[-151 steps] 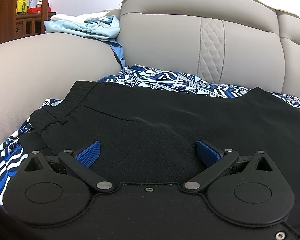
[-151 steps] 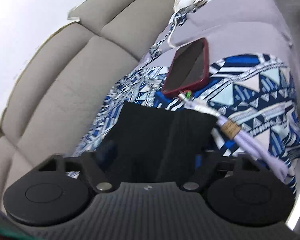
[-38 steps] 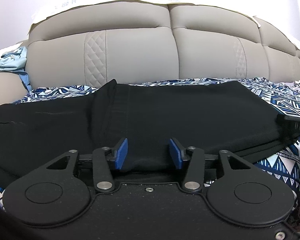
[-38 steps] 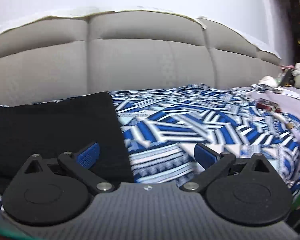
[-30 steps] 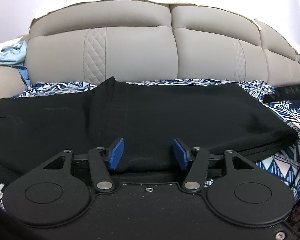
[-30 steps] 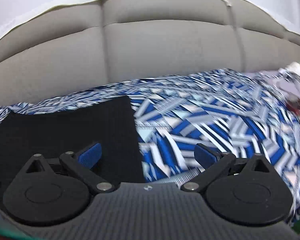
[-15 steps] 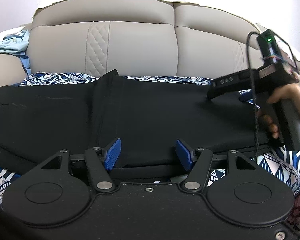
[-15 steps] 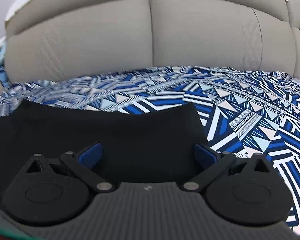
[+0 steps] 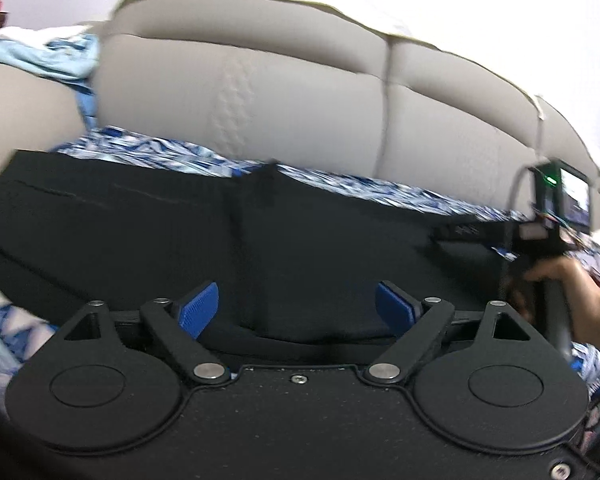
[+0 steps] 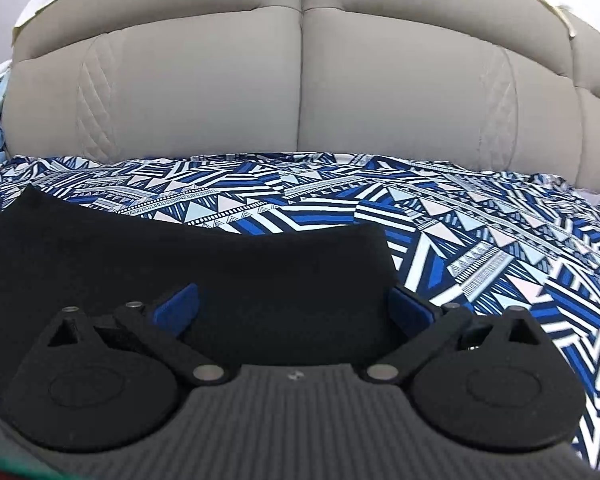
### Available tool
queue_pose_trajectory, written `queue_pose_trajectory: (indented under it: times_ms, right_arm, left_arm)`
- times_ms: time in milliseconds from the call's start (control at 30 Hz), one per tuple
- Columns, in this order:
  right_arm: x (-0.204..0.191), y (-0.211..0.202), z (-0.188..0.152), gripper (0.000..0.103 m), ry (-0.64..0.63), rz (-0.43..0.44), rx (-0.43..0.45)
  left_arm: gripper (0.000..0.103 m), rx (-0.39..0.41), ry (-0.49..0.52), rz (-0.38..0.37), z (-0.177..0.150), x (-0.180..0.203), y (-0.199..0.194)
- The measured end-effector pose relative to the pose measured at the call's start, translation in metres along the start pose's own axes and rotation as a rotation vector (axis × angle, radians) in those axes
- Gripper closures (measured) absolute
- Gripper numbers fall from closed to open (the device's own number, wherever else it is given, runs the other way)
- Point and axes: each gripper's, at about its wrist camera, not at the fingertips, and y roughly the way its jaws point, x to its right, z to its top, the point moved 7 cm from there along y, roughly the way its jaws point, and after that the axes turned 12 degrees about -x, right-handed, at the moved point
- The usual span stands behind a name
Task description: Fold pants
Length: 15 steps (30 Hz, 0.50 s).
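Black pants [image 9: 148, 232] lie flat across a blue-and-white patterned cloth [image 10: 440, 240] on a grey sofa. My left gripper [image 9: 298, 306] is open, its blue pads low over the near edge of the pants around a fold ridge. My right gripper [image 10: 294, 306] is open over the leg end of the pants [image 10: 204, 256], pads either side of the fabric. The right gripper's body, held in a hand, shows in the left wrist view [image 9: 540, 236] at the far right.
The grey sofa backrest [image 10: 300, 92] rises right behind the cloth. Light blue clothes [image 9: 44, 56] are piled on the left armrest. The patterned cloth stretches bare to the right of the pants.
My left gripper has opened wider and swung left along the pants. My right gripper has come in over the leg end and centred on it.
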Motion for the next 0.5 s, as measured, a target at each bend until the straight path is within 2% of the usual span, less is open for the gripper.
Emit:
queue_pose_trajectory:
  times_ms: [67,200,300,400,433,500]
  right_arm:
    - [-0.007,-0.011,-0.002,0.000,0.011,-0.032,0.026]
    - [-0.041,-0.044,-0.012,0.000,-0.048,-0.041,0.179]
    - [-0.077,-0.058,-0.023,0.000,-0.092,0.056,0.208]
    - [-0.113,-0.061,-0.034,0.000,-0.134,0.169,0.183]
    - [-0.123,-0.060,-0.037,0.000,-0.143,0.190,0.175]
    - [-0.141,-0.057,-0.043,0.000,-0.159,0.227,0.151]
  left_arm:
    - [0.016,0.011,-0.033,0.033,0.005,-0.022,-0.008]
    - [0.016,0.016,-0.096,0.110,0.013,-0.068,-0.017]
    - [0.016,0.020,-0.137,0.150,0.017,-0.098,-0.021]
    - [0.011,0.025,-0.184,0.171,0.021,-0.124,-0.024]
    - [0.006,0.029,-0.199,0.182,0.023,-0.134,-0.026]
    - [0.004,0.048,-0.213,0.202,0.027,-0.148,-0.029]
